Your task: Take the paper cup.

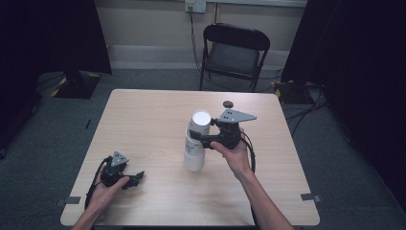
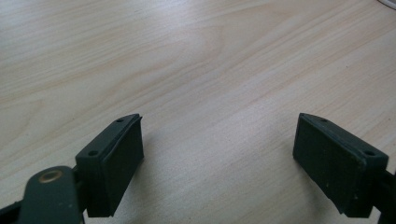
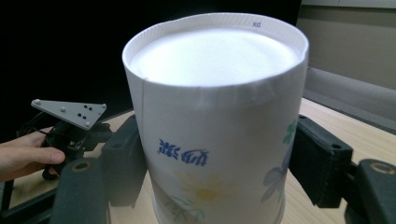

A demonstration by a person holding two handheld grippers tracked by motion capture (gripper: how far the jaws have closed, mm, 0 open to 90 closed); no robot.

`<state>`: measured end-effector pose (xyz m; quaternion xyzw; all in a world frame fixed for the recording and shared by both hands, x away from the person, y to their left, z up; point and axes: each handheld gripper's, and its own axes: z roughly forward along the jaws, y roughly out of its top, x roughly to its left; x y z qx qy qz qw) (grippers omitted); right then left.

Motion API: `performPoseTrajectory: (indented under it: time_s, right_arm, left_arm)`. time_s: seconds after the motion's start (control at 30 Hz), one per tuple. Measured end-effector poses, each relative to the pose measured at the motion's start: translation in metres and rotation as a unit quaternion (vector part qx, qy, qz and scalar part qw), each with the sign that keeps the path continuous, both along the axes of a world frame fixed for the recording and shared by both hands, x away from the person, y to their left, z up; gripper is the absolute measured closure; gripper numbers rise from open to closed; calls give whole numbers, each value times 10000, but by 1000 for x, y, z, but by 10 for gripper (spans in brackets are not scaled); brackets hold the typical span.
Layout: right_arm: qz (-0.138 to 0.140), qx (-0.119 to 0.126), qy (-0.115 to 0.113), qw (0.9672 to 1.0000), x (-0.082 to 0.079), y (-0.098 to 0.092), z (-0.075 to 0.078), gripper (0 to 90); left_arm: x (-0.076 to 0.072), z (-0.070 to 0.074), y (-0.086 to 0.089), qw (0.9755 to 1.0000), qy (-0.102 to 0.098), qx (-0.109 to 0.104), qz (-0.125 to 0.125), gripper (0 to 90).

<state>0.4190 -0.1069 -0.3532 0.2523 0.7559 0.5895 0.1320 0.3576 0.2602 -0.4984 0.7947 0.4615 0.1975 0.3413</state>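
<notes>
Cup point(image 3: 212, 140) pinched upside-down between right gripper point(image 1: 203, 135) jaws for stacking on stack point(image 1: 194, 155); left gripper point(image 2: 219, 158) jaws spread over worktop point(image 2: 196, 60).

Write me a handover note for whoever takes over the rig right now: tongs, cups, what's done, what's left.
Right tongs: shut on the top cup, which sits upside down on the cup stack mid-table.
Left tongs: open, nothing between the jaws, resting low near the table's front-left corner.
Done: several cups are nested upside down in one stack.
Left: probably seat or lift off the top cup; I can't tell which. Then release.
</notes>
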Motion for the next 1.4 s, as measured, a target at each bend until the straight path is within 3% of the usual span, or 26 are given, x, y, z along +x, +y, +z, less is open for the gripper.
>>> performPoseTrajectory:
  time_s: [0.27,0.77,0.9,1.03,1.17,1.23,1.4]
  right_arm:
    - [11,109,27,9999,-4,-7,5,280]
    - [-88,173,14,9998,-21,-34,14,280]
    - [-44,216,93,9997,-30,-43,13,281]
    - [-43,255,190,9995,-39,-51,9,282]
    - [-64,234,296,9993,-46,-58,6,283]
    - [28,470,589,9972,-49,-62,3,284]
    - [76,429,689,9967,-56,-63,-1,286]
  left_arm:
    - [-2,3,-1,9998,-56,103,-128,172]
    - [-13,20,-7,9983,-448,-151,-329,208]
    - [-17,25,-9,9978,-471,-336,-326,222]
    - [-21,31,-12,9962,-559,-500,-438,230]
    - [-25,39,-20,9927,-731,-832,-471,240]
    - [-26,44,-25,9913,-846,-847,-539,240]
    - [-33,52,-36,9886,-999,-836,-760,241]
